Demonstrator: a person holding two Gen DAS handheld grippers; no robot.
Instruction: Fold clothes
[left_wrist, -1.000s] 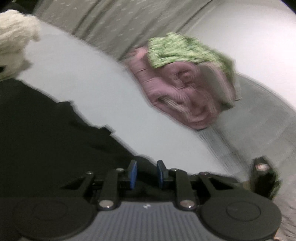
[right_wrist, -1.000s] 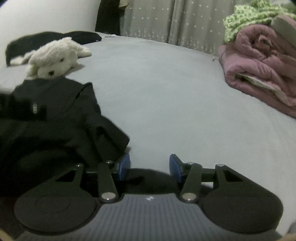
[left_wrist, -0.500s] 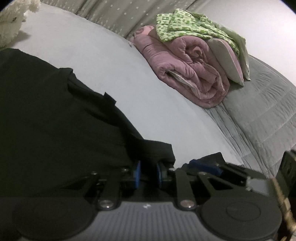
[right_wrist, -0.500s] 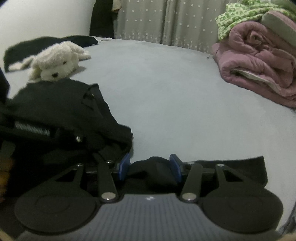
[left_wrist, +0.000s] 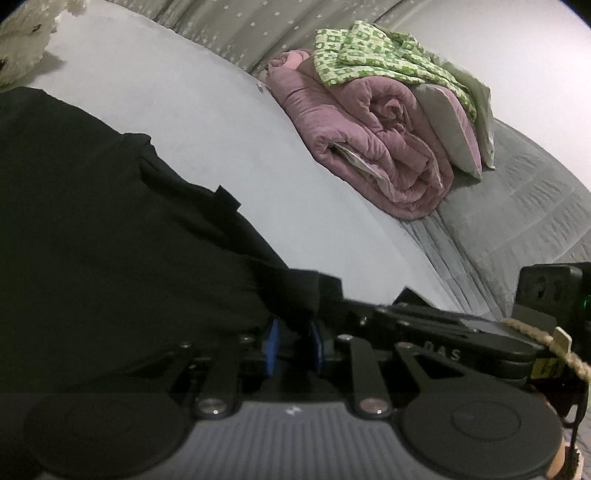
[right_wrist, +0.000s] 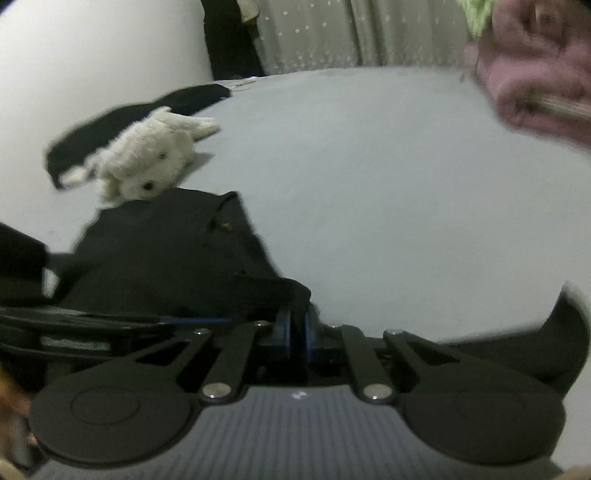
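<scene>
While it is lying on the grey bed, the black garment is spreading over the near left part of the sheet, and one corner of it is bunching up right at both grippers. In the left wrist view, the left gripper is pinching a fold of that dark cloth, its blue pads standing close together with fabric running between them. In the right wrist view, the right gripper is clamping the same garment, its pads nearly meeting on a thin edge of cloth. The two tools are sitting side by side: the body of the other gripper is showing at the right edge of the left view and at the left edge of the right view.

Beyond the garment, a white plush toy is lying with its head touching the cloth's far edge. Behind the toy, a second dark piece is lying flat on the sheet. Across the bed, a rolled pink quilt is resting well apart from the garment, with a green patterned cloth draping over its top. A starred curtain is hanging behind the bed. The right view is looking blurred.
</scene>
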